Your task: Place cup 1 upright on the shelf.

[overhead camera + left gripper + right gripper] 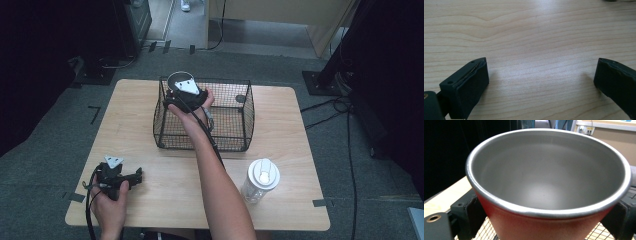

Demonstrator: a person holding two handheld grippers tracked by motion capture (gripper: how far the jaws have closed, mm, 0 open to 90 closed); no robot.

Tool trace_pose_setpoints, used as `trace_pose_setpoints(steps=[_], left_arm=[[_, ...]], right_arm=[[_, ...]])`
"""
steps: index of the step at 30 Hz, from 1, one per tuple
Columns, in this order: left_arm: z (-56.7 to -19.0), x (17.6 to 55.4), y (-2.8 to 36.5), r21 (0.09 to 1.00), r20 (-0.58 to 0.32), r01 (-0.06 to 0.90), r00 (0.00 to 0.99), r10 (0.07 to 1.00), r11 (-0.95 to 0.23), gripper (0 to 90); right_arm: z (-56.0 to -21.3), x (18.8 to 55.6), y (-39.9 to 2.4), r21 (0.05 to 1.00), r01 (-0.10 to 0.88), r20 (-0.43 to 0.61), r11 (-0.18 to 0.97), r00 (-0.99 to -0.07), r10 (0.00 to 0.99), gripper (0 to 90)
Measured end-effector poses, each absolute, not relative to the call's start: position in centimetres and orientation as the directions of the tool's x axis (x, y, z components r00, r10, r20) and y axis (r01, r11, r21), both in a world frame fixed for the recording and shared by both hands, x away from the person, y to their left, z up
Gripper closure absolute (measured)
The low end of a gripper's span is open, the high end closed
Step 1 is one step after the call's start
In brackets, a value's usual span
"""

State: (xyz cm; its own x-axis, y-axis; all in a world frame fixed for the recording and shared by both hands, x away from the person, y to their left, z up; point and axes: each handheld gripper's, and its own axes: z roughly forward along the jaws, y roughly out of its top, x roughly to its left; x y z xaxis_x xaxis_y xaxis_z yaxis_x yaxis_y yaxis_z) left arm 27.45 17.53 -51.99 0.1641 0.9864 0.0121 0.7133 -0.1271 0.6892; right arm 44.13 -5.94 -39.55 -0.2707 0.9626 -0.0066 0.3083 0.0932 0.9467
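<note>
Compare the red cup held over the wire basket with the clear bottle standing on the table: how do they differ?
The cup is red outside with a steel lining; the bottle is clear. The cup is open-topped and empty; the bottle wears a white lid. The cup sits clamped in the right gripper above the wire basket; the bottle stands free on the table. Both are upright.

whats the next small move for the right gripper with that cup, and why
Probably lower the red cup straight down into the wire basket and only then open. The right gripper clamps the cup's sides above the basket's far left corner, mesh showing beneath it. The cup looks upright, so no tilt seems needed.
</note>
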Motion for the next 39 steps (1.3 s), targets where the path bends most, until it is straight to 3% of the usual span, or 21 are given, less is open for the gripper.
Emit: trace_pose_setpoints(steps=[13,20,39], left_arm=[[-52.0,27.4,17.5,0.69,0.013,0.713,0.164,0.986,-0.128,0.4],[-52.0,27.4,17.5,0.689,0.012,0.713,0.164,0.986,-0.128,0.4],[-52.0,27.4,17.5,0.69,0.011,0.713,0.164,0.986,-0.126,0.4]], right_arm=[[-41.7,46.2,-5.5,0.948,0.317,0.046,0.043,-0.267,0.963,7.7],[-43.0,46.8,-5.0,0.949,0.303,0.004,0.089,-0.294,0.956,7.7],[-45.4,47.6,-4.5,0.889,0.431,0.013,0.157,-0.366,0.931,7.6]])
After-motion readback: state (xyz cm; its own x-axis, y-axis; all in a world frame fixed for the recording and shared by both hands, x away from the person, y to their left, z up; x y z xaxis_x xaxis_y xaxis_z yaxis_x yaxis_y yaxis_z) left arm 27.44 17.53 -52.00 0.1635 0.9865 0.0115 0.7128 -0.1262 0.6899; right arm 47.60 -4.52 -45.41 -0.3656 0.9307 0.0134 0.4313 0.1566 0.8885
